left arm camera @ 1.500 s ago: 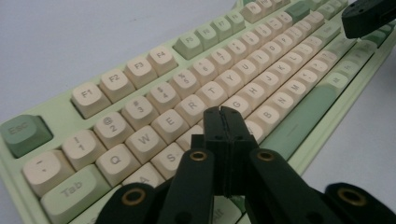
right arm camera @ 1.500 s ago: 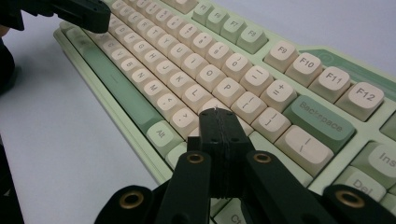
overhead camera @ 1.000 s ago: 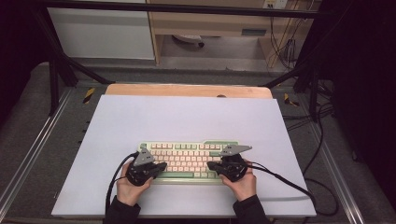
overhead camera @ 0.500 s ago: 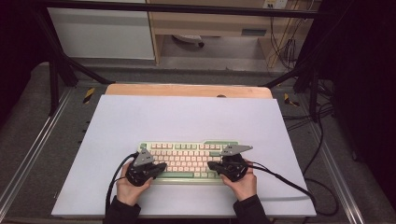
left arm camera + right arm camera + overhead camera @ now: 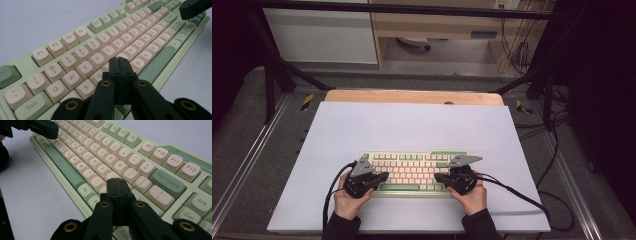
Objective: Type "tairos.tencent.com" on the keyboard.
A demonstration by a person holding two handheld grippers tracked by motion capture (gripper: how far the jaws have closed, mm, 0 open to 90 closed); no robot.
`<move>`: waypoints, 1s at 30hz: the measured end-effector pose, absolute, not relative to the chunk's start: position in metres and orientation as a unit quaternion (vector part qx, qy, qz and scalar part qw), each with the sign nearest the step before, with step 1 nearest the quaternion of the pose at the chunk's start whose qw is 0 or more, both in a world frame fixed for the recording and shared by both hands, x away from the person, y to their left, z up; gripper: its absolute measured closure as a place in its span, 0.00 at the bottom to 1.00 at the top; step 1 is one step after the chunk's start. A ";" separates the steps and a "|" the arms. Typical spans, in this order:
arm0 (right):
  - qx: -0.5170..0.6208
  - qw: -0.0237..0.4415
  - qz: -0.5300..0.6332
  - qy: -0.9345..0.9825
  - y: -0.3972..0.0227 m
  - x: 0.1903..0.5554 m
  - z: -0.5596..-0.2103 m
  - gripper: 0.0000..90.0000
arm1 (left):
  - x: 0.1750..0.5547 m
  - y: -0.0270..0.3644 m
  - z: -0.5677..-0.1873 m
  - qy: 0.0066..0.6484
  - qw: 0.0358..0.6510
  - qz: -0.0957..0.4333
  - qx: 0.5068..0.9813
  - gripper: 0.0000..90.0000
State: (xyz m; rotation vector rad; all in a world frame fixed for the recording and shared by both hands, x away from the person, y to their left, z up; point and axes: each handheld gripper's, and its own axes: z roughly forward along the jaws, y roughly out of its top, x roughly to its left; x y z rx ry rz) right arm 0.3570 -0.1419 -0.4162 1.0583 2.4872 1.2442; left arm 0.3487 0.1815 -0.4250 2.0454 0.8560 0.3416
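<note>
A pale green keyboard [image 5: 414, 172] with cream keys lies on the white surface [image 5: 412, 125], toward the six o'clock edge in the high view, its long side running from nine to three o'clock.

My left fingers [image 5: 384, 176] rest over the keyboard's nine o'clock end and point toward three o'clock. They are clenched flat against each other with nothing between them. In the left gripper view their joined tips [image 5: 119, 62] sit over the letter rows, just beside the keys marked D and R, with the green space bar [image 5: 156, 62] toward four o'clock of them.

My right fingers [image 5: 438, 177] rest over the keyboard's three o'clock end and point toward nine o'clock. They too are clenched, grasping nothing. In the right gripper view their tips [image 5: 115, 183] sit near the P and L keys, with the green Backspace key [image 5: 168, 182] toward three o'clock.

Whether either tip presses a key, I cannot tell.

The two sets of fingers face each other across the middle keys, apart.
</note>
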 end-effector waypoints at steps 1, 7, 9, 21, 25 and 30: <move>0.355 0.082 0.416 0.833 -0.142 0.357 -0.416 1.00 | 0.349 0.182 -0.424 0.345 0.435 0.139 0.820 1.00; 0.355 0.081 0.418 0.832 -0.142 0.356 -0.416 1.00 | 0.353 0.182 -0.420 0.347 0.438 0.139 0.818 1.00; 0.355 0.081 0.418 0.833 -0.142 0.356 -0.416 1.00 | 0.355 0.182 -0.418 0.348 0.439 0.141 0.817 1.00; 0.352 0.081 0.419 0.833 -0.142 0.356 -0.416 1.00 | 0.370 0.182 -0.414 0.359 0.432 0.151 0.813 1.00; 0.351 0.081 0.419 0.833 -0.143 0.356 -0.415 1.00 | 0.374 0.182 -0.418 0.369 0.425 0.153 0.812 1.00; 0.349 0.081 0.421 0.833 -0.142 0.356 -0.416 1.00 | 0.376 0.182 -0.423 0.374 0.417 0.158 0.813 1.00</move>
